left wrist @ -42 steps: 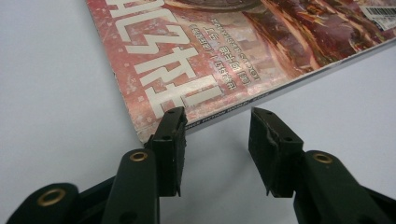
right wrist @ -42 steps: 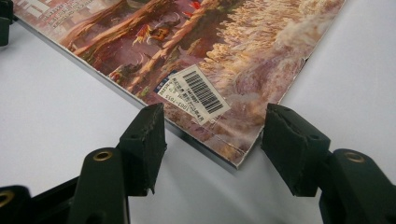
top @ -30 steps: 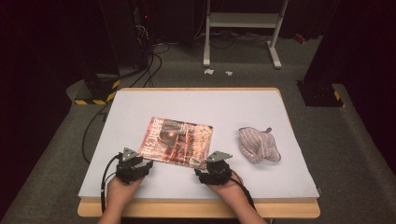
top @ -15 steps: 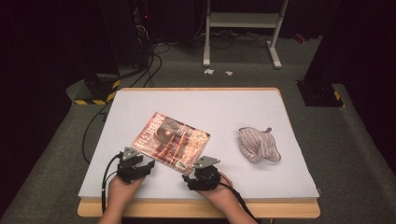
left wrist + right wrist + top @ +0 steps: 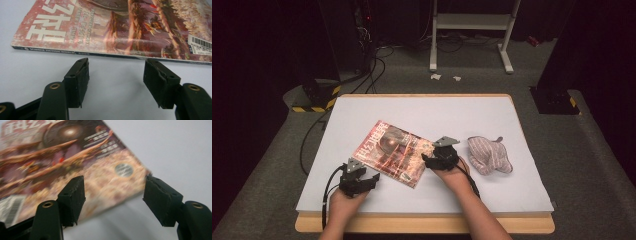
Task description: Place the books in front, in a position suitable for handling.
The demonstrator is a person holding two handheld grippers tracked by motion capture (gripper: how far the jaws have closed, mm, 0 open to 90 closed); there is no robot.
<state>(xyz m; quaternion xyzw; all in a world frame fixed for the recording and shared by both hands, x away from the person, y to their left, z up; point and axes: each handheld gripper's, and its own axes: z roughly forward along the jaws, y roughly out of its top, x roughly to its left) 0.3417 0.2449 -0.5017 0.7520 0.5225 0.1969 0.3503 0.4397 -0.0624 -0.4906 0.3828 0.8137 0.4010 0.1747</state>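
A magazine (image 5: 393, 152) with a reddish cover lies flat and askew on the white tabletop (image 5: 427, 112). My left gripper (image 5: 373, 179) sits at its near left edge. In the left gripper view its jaws (image 5: 116, 75) stand open just short of the magazine's spine (image 5: 75, 52), with bare table between them. My right gripper (image 5: 428, 160) is at the magazine's right edge. In the right gripper view its open jaws (image 5: 113, 192) straddle a corner of the magazine (image 5: 75, 170) without pressing on it. Both pairs of jaws have just been opening.
A striped pink and white cloth item (image 5: 489, 155) lies to the right of my right hand. A cable (image 5: 328, 192) trails from the left gripper over the table's near edge. Beyond the table stand a white frame (image 5: 472, 22) and dark equipment on the floor.
The magazine has turned to lie more diagonally. My right gripper has moved from the near edge of the magazine up to its right edge. The left hand has stayed put.
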